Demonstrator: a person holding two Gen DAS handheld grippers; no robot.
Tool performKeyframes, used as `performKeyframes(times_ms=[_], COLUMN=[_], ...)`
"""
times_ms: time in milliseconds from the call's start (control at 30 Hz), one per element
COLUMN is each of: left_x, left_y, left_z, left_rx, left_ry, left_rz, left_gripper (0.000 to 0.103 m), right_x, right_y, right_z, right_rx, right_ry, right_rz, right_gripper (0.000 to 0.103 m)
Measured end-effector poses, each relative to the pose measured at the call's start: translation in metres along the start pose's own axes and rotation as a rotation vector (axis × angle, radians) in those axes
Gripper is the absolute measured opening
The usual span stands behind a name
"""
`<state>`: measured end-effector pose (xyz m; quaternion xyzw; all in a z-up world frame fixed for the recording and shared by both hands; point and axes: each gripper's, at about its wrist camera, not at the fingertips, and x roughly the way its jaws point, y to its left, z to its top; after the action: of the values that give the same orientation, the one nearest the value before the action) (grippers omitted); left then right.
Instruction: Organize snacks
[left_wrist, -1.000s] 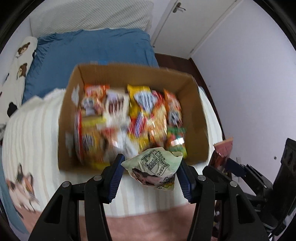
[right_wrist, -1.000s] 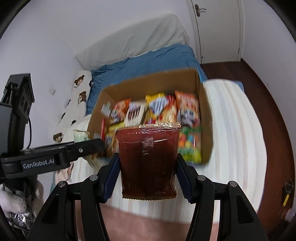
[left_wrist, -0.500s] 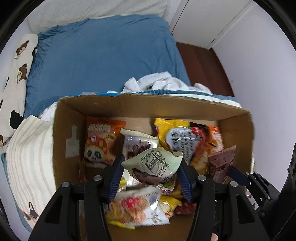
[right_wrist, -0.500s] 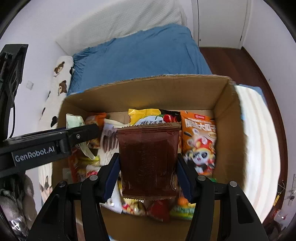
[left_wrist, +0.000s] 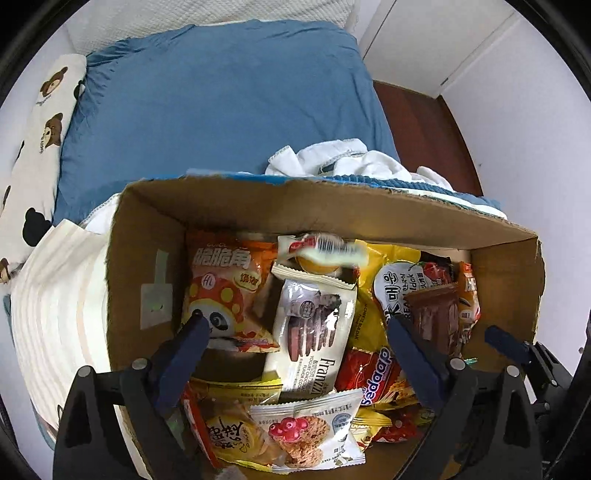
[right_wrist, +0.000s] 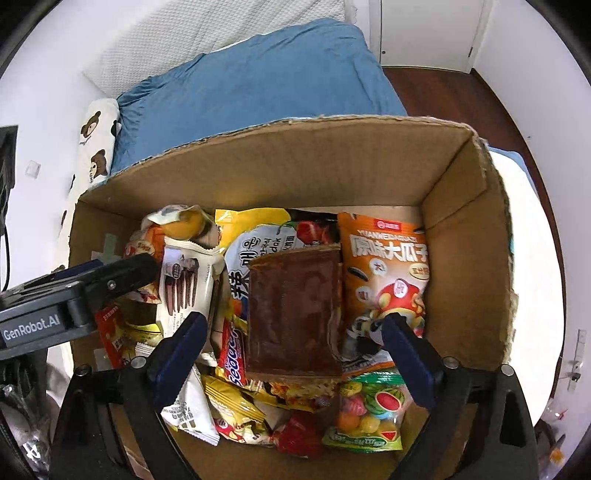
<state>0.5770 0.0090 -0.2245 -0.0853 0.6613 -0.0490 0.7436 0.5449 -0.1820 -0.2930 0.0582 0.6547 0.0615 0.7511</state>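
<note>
Over the cardboard box (left_wrist: 332, 206) on the bed, left tool (left_wrist: 295, 339) and right tool (right_wrist: 291, 343) both gape, released; brown packet (right_wrist: 295, 310) sits loosely atop the pile and could slide if nudged on withdrawal.

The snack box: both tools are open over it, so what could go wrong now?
The brown packet lies loose atop the pile and might slide. The left tool and right tool sit close together over the cardboard box, so they could bump. Lowering either might crush packets beneath.
</note>
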Motion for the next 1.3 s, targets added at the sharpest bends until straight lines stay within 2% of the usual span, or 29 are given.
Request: performKeyframes(times_ms=[233, 467, 667, 967, 1133, 1300], left_x=[-0.016, -0.039, -0.071, -0.125, -0.154, -0.184], left_y=[0.007, 0.013, 0.011, 0.0, -0.008, -0.011], left_z=[-0.027, -0.057, -0.086, -0.145, -0.189, -0.234], left_rx=[-0.008, -0.007, 0.006, 0.03, 0.047, 0.039], left_ry=[-0.047, -0.113, -0.217, -0.386, -0.46, -0.53], left_rz=[0.006, 0.051, 0.086, 0.123, 0.127, 0.122], left_gripper=[0.099, 0.099, 0.099, 0.099, 0.099, 0.099], right_x=[-0.015, -0.038, -0.065, -0.129, -0.164, -0.201], right_y=[0.004, 0.01, 0.011, 0.022, 0.024, 0.023], right_z=[-0.016, -0.035, -0.055, -0.115, -0.158, -0.205], right_rx=[-0.019, -0.03, -0.037, -0.085, -0.103, -0.105], right_ry=[-0.036, -0.085, -0.157, -0.323, -0.409, -0.468], right_rz=[-0.025, -0.031, -0.034, -0.047, -0.055, -0.028], right_gripper=[0.099, 0.099, 0.1, 0.101, 0.101, 0.101])
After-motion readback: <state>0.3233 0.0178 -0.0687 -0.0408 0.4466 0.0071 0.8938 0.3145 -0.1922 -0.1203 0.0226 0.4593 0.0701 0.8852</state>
